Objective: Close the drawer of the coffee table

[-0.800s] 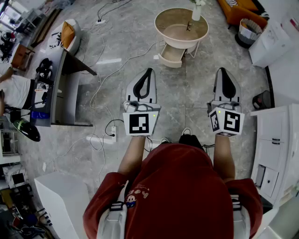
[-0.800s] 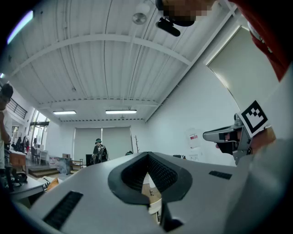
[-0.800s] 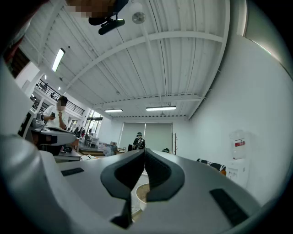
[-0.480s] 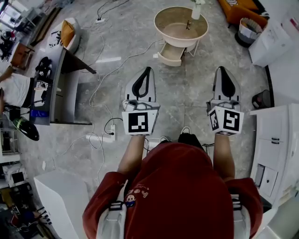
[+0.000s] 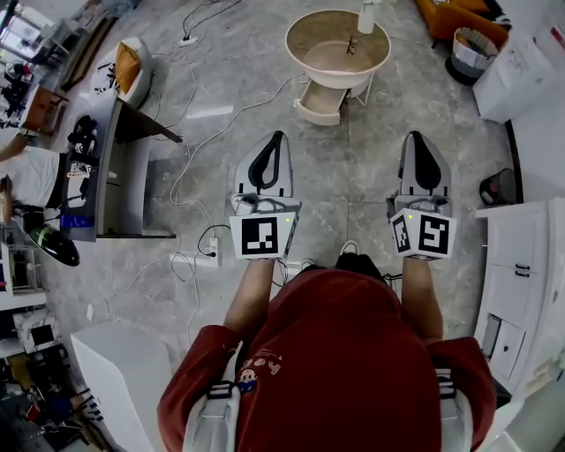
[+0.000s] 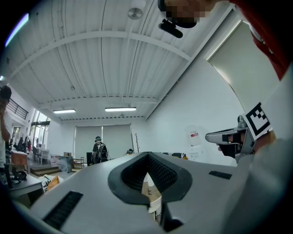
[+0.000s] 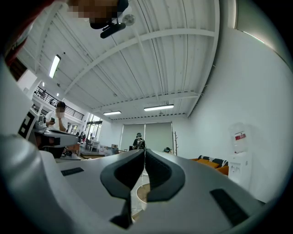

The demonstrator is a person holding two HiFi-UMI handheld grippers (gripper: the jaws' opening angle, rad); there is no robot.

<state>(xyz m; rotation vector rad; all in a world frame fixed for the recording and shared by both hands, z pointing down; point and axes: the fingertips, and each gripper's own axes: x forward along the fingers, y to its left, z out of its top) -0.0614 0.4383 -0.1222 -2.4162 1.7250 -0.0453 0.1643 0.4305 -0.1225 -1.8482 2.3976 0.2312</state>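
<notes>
Beige round coffee table (image 5: 327,62) stands far ahead, its white drawer (image 5: 320,104) open; your left gripper (image 5: 280,135) and right gripper (image 5: 415,135) are both closed, empty.

The round coffee table (image 5: 338,44) stands ahead of me on the grey stone floor (image 5: 371,177). Its drawer (image 5: 320,99) is pulled out from under the table's near edge. A white bottle (image 5: 366,18) stands at the table's far right edge. My left gripper (image 5: 280,136) and my right gripper (image 5: 417,135) both point toward the table, well short of it. The left is roughly in line with the drawer, the right off to the table's right. Each pair of jaws meets at the tips, with nothing between them. A white power strip (image 5: 205,259) lies well to the table's near left.
</notes>
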